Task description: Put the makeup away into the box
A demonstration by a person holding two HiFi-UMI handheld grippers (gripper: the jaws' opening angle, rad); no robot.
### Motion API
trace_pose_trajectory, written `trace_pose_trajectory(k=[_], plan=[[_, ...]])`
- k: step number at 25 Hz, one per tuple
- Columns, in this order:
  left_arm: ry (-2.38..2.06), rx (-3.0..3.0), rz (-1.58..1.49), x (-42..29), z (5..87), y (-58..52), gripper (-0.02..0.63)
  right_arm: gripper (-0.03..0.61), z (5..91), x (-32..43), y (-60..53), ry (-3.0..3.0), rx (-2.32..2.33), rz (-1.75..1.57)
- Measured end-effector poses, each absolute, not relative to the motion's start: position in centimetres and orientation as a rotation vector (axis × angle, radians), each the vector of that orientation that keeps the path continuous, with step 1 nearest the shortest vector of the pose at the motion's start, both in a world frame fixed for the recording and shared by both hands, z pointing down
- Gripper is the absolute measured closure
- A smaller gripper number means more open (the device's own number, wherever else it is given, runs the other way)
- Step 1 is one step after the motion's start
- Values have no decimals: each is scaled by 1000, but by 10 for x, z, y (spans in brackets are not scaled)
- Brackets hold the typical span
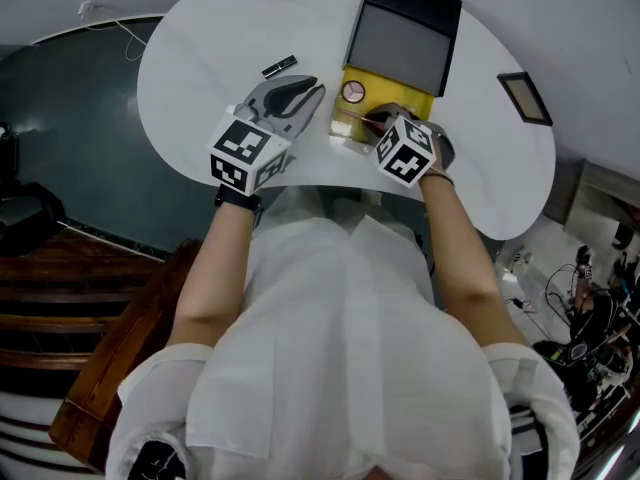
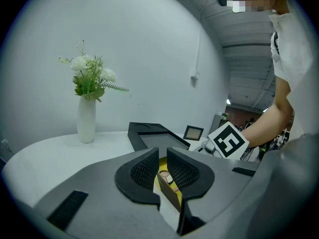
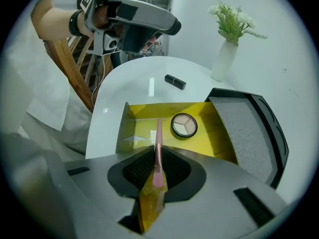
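Slippage is the risk: the right gripper (image 3: 158, 171) pinches a slim pink stick (image 3: 158, 143), tip over the open yellow box (image 3: 144, 112) near the compact (image 3: 184, 125), and so thin a hold may let it swivel and fall outside, while the left gripper (image 2: 162, 171), narrowly parted, holds nothing.

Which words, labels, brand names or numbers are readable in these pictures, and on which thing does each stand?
No readable text.
The cube on the left gripper and the cube on the right gripper show only black-and-white square patterns, no letters.
The yellow box, round compact, black tube and pink stick show no legible print.
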State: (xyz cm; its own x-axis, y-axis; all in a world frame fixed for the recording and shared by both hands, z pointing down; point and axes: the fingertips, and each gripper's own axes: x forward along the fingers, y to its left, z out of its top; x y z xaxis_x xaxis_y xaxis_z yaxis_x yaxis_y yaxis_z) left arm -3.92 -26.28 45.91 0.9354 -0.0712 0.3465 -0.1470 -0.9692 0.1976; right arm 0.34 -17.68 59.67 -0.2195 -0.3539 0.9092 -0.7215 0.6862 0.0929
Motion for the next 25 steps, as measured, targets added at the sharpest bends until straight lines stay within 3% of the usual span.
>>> trace_pose_trajectory(k=[13, 25], plan=[[-193, 2852, 465, -57, 461, -277, 558, 523, 583, 0, -185, -1823, 898, 449], [-314, 2818, 427, -97, 463, -307, 558, 523, 514, -31, -253, -1887, 877, 215]])
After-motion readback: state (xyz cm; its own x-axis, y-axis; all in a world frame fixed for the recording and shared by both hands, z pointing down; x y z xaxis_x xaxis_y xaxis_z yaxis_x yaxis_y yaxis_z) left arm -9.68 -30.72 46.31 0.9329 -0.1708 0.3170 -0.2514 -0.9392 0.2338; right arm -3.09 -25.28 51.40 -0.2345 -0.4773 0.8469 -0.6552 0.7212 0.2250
